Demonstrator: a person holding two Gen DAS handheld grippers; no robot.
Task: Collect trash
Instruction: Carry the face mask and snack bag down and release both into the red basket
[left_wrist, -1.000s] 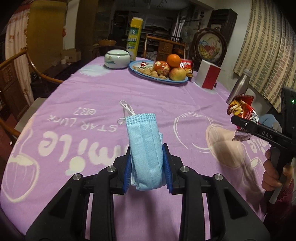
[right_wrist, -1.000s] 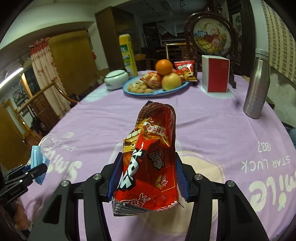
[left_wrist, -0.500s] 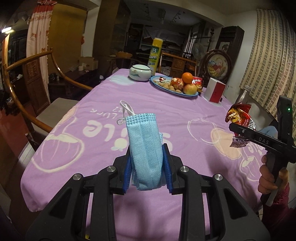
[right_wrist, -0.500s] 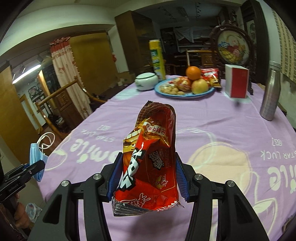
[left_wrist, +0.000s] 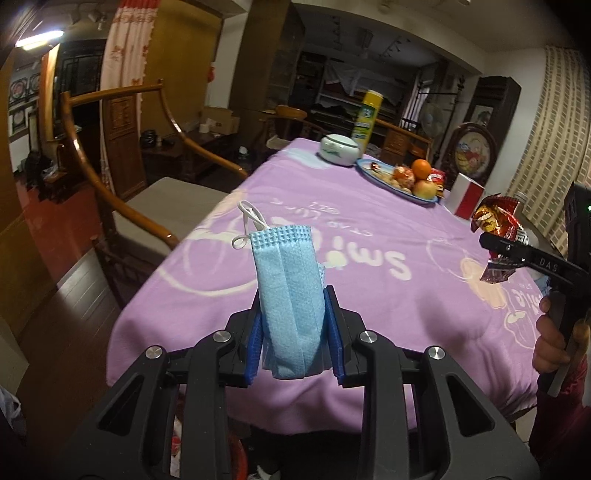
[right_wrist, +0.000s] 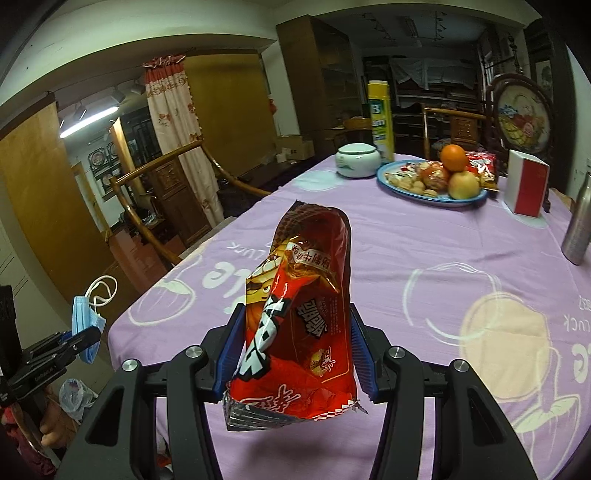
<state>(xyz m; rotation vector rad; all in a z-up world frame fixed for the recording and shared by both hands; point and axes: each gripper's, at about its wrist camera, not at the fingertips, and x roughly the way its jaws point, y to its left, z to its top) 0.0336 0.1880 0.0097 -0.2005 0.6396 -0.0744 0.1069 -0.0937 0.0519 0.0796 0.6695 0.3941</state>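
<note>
The left gripper (left_wrist: 293, 325) is clamped tight on a folded blue face mask (left_wrist: 290, 291), which stands upright between its blue pads with the white ear loops sticking out at the top. It hangs off the near edge of the tabletop (left_wrist: 332, 229), which is covered in purple cloth. The right gripper (right_wrist: 295, 347) squeezes a red snack wrapper (right_wrist: 299, 325) at a middling width, just over that same near edge.

Only the left wrist view shows the person's right hand (left_wrist: 550, 347) on the handle. Only the right wrist view shows the steel bottle (right_wrist: 578, 229) at the right edge, and a plastic bag (right_wrist: 74, 398) on the floor below the mask. Both show the blue fruit plate (right_wrist: 436, 197) and white lidded jar (right_wrist: 357, 160) toward the far end.
</note>
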